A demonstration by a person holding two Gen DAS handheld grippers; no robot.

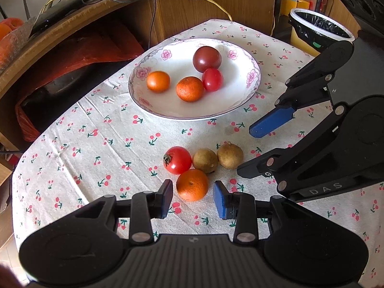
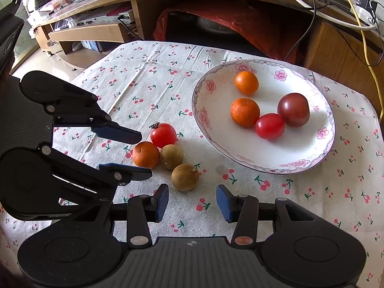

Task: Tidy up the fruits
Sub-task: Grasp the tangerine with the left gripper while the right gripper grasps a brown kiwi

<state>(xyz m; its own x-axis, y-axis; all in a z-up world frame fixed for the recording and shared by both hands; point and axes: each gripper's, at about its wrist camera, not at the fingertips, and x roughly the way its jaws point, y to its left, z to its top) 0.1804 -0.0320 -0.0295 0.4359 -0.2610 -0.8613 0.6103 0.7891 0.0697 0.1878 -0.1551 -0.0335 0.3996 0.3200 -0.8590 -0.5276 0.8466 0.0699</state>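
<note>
Left wrist view shows the left claw (image 1: 192,198) spread apart around a small round orange mandarin (image 1: 192,184) on the cherry-print cloth tabletop (image 1: 96,144), touching a red stemmed tomato (image 1: 177,160) and just beside a brown round longan (image 1: 205,160). The right claw (image 2: 192,202) hangs apart near another brown longan (image 2: 185,177). Closing carelessly could knock the neighbours rolling, short of the white floral plate (image 1: 153,105)

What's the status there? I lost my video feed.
Both tools open, left tool straddling loose orange, right tool near brown fruit. Four fruits in plate, four on cloth. Nothing blocking.
</note>
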